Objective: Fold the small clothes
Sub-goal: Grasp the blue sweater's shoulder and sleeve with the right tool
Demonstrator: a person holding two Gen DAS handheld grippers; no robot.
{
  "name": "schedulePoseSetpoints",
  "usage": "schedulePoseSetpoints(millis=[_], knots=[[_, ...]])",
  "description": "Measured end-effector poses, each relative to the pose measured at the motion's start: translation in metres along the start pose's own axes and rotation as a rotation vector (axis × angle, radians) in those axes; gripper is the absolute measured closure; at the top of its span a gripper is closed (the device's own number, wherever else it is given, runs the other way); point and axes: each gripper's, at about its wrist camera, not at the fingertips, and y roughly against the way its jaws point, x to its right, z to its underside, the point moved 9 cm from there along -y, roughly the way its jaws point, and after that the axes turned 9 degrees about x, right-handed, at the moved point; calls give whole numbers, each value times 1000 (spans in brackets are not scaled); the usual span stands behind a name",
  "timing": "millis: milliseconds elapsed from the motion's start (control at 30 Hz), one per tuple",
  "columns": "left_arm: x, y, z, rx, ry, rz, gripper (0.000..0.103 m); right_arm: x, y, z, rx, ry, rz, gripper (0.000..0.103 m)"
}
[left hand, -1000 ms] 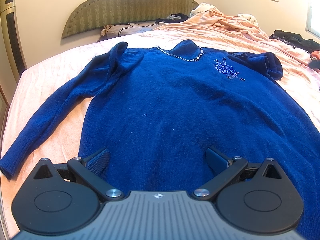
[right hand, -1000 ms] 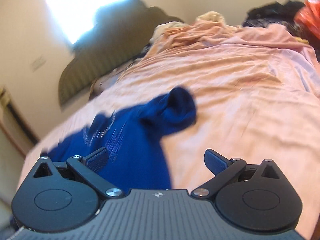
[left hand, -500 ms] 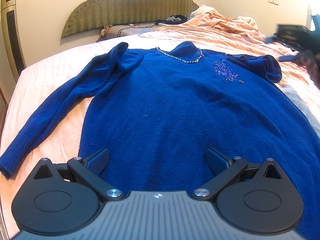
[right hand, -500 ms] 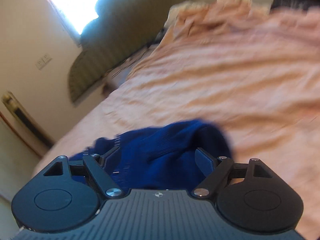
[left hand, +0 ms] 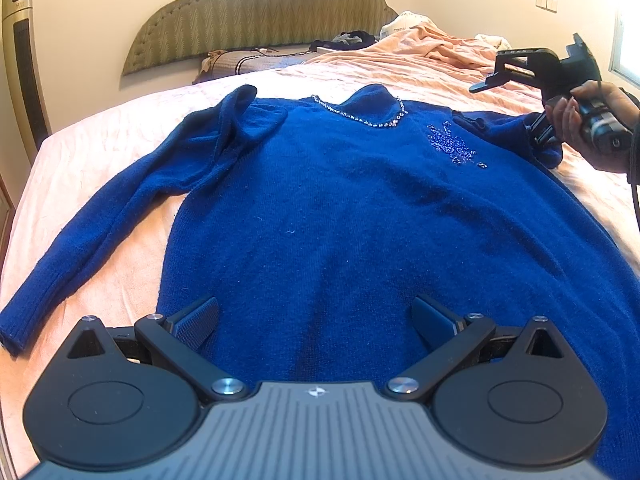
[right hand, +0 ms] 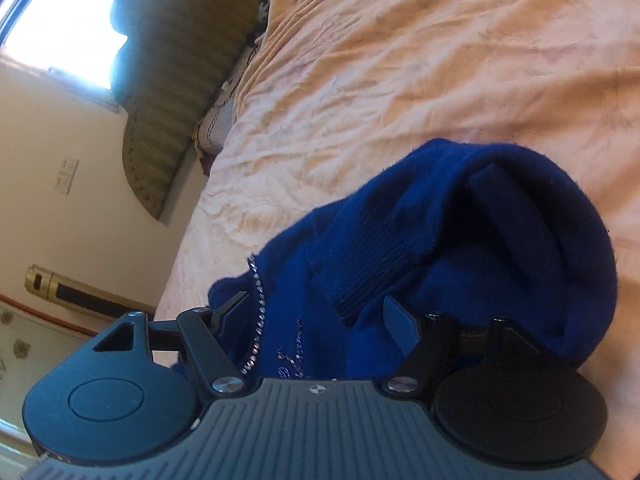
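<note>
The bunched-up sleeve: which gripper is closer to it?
Right. The right gripper is open right over the bunched sleeve; the left gripper hovers at the sweater's hem.

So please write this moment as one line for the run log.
stage: sleeve fold not begun | blue sweater: flat on bed | left gripper: open, above hem | right gripper: open, at bunched sleeve
</note>
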Motion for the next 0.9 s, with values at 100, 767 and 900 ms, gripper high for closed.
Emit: schedulePoseSetpoints(millis=[100,767,900], knots=[[0,0,0,1,3,2,0,6,3,-6,22,-29,19,32],[-1,-1,0,-1,-5,-2,0,3,3,0,19,-139,-49,31],[-1,-1,0,0,-3,-1,0,18,-1,-6,44,-232,-27,29]])
